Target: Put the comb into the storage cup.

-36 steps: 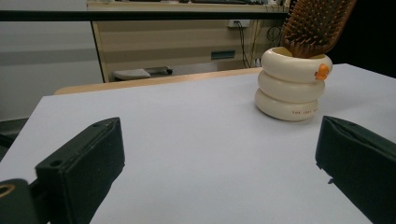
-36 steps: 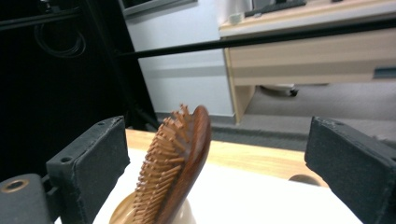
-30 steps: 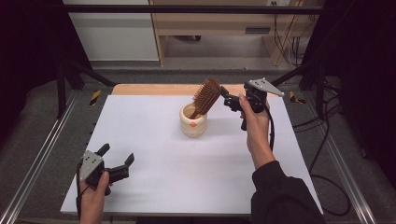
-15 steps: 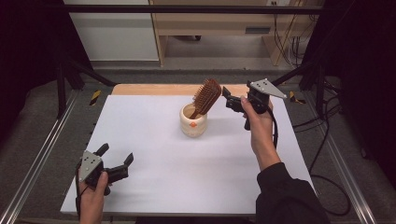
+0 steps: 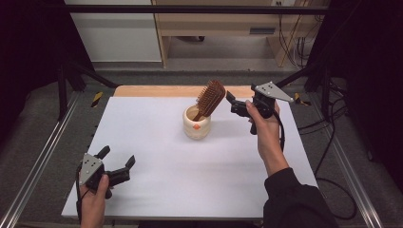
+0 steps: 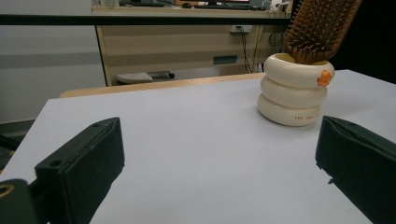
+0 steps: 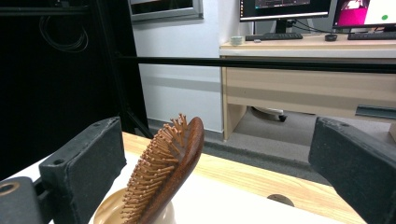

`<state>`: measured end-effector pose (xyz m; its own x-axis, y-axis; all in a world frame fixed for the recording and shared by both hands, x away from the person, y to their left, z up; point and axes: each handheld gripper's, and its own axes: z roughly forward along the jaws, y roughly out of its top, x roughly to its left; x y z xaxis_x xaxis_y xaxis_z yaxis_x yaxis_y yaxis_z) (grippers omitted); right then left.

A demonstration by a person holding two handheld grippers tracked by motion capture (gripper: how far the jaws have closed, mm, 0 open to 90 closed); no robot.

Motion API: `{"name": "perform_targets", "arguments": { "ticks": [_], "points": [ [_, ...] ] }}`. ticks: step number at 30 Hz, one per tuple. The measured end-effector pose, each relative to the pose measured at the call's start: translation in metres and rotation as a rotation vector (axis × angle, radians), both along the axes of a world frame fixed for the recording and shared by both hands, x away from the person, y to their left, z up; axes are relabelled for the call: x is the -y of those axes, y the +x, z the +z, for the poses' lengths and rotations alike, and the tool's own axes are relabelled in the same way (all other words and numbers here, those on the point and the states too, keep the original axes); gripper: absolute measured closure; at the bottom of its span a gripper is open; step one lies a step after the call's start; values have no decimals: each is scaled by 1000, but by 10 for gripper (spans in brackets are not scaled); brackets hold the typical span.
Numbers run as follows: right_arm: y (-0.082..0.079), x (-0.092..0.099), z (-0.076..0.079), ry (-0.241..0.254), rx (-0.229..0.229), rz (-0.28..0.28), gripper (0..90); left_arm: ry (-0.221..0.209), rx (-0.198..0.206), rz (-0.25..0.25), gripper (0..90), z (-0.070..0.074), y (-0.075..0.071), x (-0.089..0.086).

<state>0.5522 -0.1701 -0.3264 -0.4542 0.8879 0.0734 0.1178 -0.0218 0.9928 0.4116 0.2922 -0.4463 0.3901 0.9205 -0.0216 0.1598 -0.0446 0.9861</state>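
1. Wooden hairbrush (image 5: 210, 99) is standing handle-down in the cream ringed cup (image 5: 196, 124), leaning toward the right gripper (image 5: 236, 105), which is hovering just beside its head with fingers spread wide, holding nothing.
2. Judging from this, a clean grasp means closing on the brush head's flat sides, then lifting straight up so the cup is not tipping.
3. Left gripper (image 5: 117, 164) is resting open near the white desk (image 5: 157, 190)'s front-left corner, well apart.
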Motion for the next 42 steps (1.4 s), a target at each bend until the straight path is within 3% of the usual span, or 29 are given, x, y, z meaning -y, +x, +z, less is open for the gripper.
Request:
{"name": "perform_targets", "arguments": {
  "ticks": [21, 42],
  "points": [
    [-15, 14, 4, 2, 14, 15, 30, -3, 13, -5, 12, 1, -1, -1],
    [-37, 41, 7, 8, 22, 18, 31, -17, 26, 9, 11, 2, -3, -4]
  ]
}}
